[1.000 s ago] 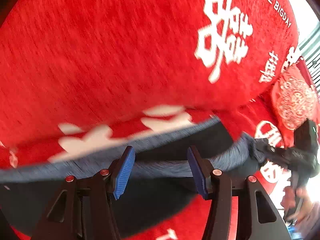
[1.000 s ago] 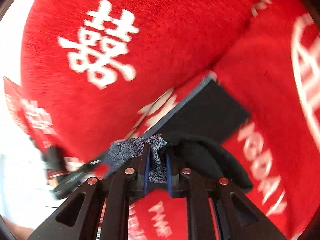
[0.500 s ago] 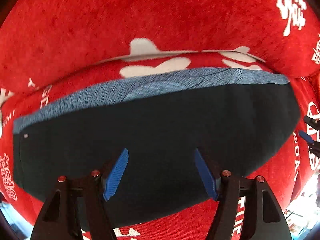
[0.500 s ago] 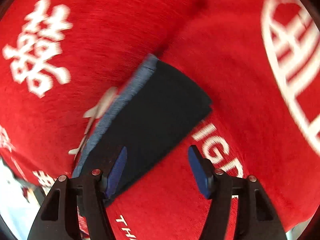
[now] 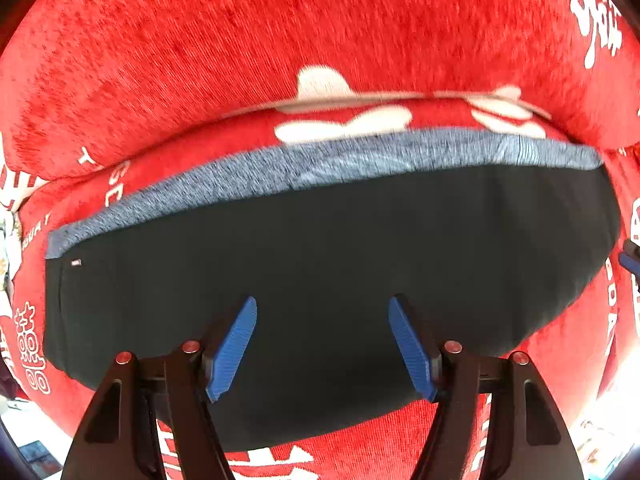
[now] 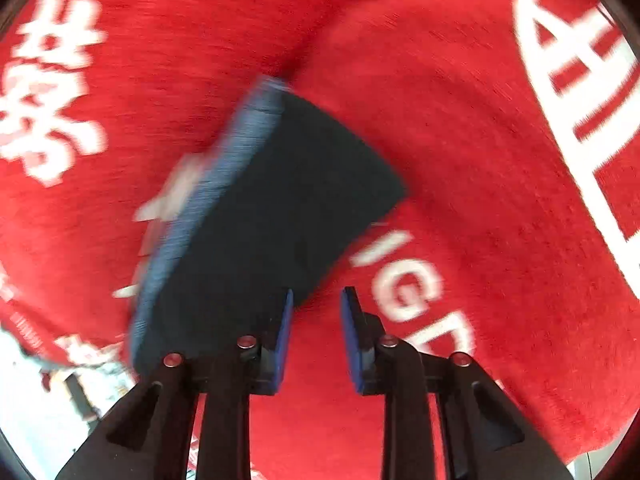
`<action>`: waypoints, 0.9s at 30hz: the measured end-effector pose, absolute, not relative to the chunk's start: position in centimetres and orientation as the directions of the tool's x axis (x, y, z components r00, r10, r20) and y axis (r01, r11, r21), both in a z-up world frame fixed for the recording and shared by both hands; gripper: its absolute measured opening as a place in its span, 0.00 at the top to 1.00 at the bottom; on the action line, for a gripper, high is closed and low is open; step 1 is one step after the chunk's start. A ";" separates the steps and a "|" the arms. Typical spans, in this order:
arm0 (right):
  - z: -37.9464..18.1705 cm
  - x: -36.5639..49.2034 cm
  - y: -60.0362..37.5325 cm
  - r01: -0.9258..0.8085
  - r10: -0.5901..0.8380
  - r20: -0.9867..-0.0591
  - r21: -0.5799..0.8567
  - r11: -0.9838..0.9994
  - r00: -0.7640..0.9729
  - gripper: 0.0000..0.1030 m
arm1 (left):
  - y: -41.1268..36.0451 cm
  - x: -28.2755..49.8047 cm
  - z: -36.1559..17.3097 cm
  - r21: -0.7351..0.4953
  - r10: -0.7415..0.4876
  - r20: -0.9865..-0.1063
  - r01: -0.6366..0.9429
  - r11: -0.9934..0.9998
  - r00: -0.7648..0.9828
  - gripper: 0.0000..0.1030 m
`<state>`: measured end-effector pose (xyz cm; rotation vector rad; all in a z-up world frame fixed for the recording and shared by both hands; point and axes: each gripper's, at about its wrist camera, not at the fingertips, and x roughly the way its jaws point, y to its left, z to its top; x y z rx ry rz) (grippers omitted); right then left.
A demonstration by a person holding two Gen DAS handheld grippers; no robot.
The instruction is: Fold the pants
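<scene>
folded dark pants (image 5: 340, 272) flat on my red blanket (image 5: 280, 40), my left tongs (image 5: 322, 340) spread above them, my right tongs (image 6: 316, 320) closing on nothing at their near edge

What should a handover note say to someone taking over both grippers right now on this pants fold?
Left gripper: open, nothing between its pads, poised above the middle of the pants.
Right gripper: jaws closing, nothing between them; it sits at the pants' near corner.
Pants: a flat, dark folded rectangle on the red sofa cover, with the blue-grey waistband along the far edge, by the back cushion.
Done: the fold is laid down and neither gripper holds it.
Left: judge whether another fold or some smoothing is wanted; the layers underneath are hidden.
</scene>
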<state>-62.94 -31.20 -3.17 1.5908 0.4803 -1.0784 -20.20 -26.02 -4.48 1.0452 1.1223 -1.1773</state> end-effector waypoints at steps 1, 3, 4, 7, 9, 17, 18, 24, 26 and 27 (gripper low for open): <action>-2.6 -61.1 -31.4 0.778 -0.213 -0.820 0.572 -0.260 0.531 0.72 | -26.1 -20.3 -4.6 0.028 -0.147 -0.988 0.995 0.098 0.042 0.32; -2.3 -57.0 -31.9 0.765 -0.177 -0.781 0.624 -0.161 0.600 0.72 | -26.6 -21.1 -6.0 0.043 -0.122 -0.991 0.996 0.084 0.053 0.32; -2.5 -55.6 -32.2 0.761 -0.160 -0.772 0.635 -0.136 0.615 0.72 | -26.6 -21.5 -6.9 0.053 -0.101 -0.993 0.996 0.074 0.060 0.32; -5.5 -50.9 -32.7 0.856 -0.052 -0.858 0.513 -0.069 0.511 0.73 | -26.2 -20.9 -7.8 0.065 -0.118 -0.990 0.995 0.082 0.074 0.21; -6.1 -51.9 -32.7 0.844 -0.087 -0.858 0.514 -0.152 0.506 0.90 | -25.2 -18.7 -6.9 0.064 -0.093 -0.993 0.991 0.119 0.075 0.21; 2.3 -49.2 -29.4 0.819 -0.188 -0.816 0.568 -0.085 0.546 0.81 | -18.3 -9.5 -1.8 0.056 -0.147 -0.985 0.980 0.193 0.086 0.21; 3.2 -47.5 -29.0 0.797 -0.178 -0.795 0.599 -0.077 0.580 0.81 | -16.8 -8.0 -1.0 0.055 -0.160 -0.983 0.979 0.199 0.088 0.21; 6.1 -33.2 -25.6 0.740 -0.096 -0.736 0.672 0.018 0.670 0.80 | -9.6 0.4 2.3 0.084 -0.208 -0.969 0.968 0.235 0.135 0.21; 7.0 -27.6 -24.1 0.725 -0.054 -0.723 0.685 0.064 0.688 0.80 | -6.6 4.2 3.0 0.079 -0.212 -0.967 0.957 0.277 0.141 0.21; 7.2 -24.8 -23.5 0.716 -0.027 -0.717 0.693 0.083 0.697 0.80 | -4.5 6.6 3.6 0.077 -0.210 -0.966 0.946 0.315 0.149 0.21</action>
